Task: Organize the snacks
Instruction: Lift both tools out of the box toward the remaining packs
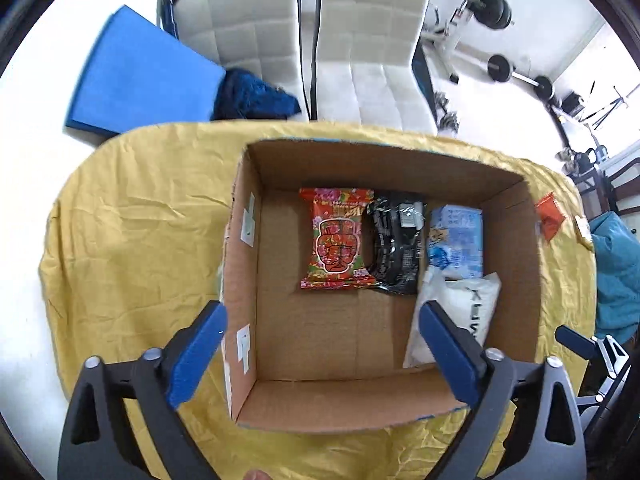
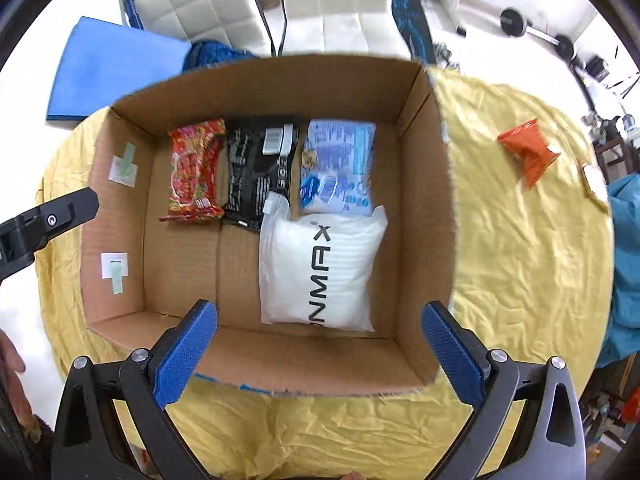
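Note:
An open cardboard box (image 1: 244, 272) (image 2: 424, 216) stands on a yellow cloth. Inside lie a red snack pack (image 1: 336, 238) (image 2: 194, 170), a black pack (image 1: 396, 248) (image 2: 258, 168), a light blue pack (image 1: 456, 240) (image 2: 340, 166) and a white pack (image 1: 476, 312) (image 2: 320, 268) in front of the blue one. An orange pack (image 1: 549, 216) (image 2: 528, 150) lies on the cloth right of the box. My left gripper (image 1: 320, 344) hangs open over the box's near part, empty. My right gripper (image 2: 320, 344) is open and empty above the box's near wall.
The yellow cloth (image 1: 140, 220) (image 2: 520, 260) covers a round table. White chairs (image 1: 360, 40) and a blue mat (image 1: 140, 76) stand beyond it. Gym weights (image 1: 516, 76) sit far right. A teal cloth (image 2: 626, 260) hangs at the right edge. A hand (image 2: 10, 356) shows at left.

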Demonstrator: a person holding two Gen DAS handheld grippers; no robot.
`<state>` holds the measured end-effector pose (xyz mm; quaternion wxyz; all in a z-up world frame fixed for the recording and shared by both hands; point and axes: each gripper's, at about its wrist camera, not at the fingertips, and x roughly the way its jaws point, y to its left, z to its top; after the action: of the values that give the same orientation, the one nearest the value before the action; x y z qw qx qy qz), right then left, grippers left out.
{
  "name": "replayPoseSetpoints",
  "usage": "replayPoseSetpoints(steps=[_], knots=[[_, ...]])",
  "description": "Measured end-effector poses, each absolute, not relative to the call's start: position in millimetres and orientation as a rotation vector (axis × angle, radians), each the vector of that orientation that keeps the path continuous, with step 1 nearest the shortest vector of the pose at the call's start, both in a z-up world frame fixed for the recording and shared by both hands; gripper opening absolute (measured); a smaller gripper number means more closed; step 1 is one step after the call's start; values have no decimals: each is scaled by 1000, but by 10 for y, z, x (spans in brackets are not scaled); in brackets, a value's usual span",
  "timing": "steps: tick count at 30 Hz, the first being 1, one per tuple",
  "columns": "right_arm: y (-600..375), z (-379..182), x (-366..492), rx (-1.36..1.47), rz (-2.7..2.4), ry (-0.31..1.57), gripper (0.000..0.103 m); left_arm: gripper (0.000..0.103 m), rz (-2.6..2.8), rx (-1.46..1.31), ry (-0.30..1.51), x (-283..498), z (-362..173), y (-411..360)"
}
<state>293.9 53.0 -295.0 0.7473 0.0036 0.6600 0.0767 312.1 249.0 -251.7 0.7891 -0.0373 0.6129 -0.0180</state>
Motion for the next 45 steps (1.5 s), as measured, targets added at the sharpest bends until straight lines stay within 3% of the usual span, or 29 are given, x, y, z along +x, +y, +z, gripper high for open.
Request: replayPoseSetpoints(steps=[25,45], knots=[[355,-1565,1947,27,254,1224,103,103,-38,-74,1108,2047,-1399,2222],[165,-1440,1804,32,301,1207,103,103,6,-78,1130,1834,-1354,2007]])
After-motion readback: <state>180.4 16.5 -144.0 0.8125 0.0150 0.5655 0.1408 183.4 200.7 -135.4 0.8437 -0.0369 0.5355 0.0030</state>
